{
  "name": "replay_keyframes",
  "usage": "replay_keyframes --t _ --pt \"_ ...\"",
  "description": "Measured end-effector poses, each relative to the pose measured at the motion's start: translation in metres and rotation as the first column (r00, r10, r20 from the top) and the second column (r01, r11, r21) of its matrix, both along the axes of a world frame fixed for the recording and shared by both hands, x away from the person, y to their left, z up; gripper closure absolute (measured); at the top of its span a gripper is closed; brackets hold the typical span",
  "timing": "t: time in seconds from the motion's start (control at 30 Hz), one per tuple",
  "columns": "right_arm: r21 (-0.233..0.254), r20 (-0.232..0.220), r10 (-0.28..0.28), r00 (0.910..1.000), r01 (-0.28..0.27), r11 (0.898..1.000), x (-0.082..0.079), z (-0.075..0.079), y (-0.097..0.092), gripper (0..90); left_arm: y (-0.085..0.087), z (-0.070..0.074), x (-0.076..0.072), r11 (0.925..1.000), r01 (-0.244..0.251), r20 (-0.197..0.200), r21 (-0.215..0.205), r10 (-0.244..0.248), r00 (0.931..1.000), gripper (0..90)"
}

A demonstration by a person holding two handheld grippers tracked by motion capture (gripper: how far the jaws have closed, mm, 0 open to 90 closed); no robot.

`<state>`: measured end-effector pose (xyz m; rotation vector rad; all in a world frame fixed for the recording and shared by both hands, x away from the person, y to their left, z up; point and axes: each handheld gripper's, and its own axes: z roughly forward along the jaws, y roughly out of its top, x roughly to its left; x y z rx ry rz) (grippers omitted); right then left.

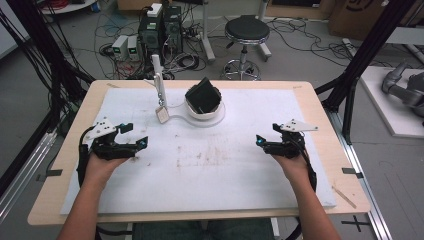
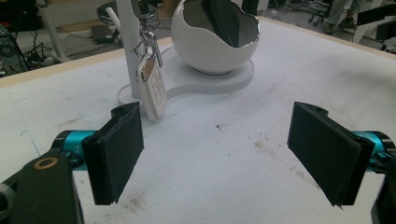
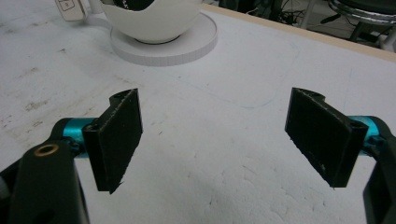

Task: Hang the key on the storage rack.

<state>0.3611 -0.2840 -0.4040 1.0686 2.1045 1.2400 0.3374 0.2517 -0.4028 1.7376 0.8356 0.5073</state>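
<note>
The stained white foam mat (image 1: pixel 210 170) lies bare across its near and middle stretch. At the far centre stand a white egg-shaped bowl on a flat white base (image 1: pixel 203 111) and, just left, a white upright post (image 1: pixel 158 80) hanging a white key fob (image 1: pixel 162 115).

High view: fixed above the person's side; looks forward and down over the whole table (image 1: pixel 320 125); floor beyond at top
Left gripper view: low over the white mat (image 2: pixel 224 154); faces the white bowl (image 2: pixel 210 46) and key fob (image 2: pixel 153 88) from close by
Right gripper view: low over the mat; bowl at its top edge, farther off
Shared: all three take in the bowl, its flat base (image 3: pixel 187 46) and the stained mat
</note>
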Motion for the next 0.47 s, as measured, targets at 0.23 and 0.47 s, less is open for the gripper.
replay_keyframes --t 0.23,0.47 --pt "-0.007 -0.009 -0.002 1.0 0.002 1.0 0.0001 -0.0016 -0.0009 19.3 -0.0018 -0.0001 0.0006 0.9999 0.008 -0.001 0.007 -0.008 1.0 18.5" --pt "-0.008 -0.009 -0.006 0.9999 0.006 1.0 0.0002 -0.002 -0.0033 19.2 -0.0033 -0.0005 0.0009 0.9998 0.012 -0.004 0.017 -0.011 0.9999 18.4"
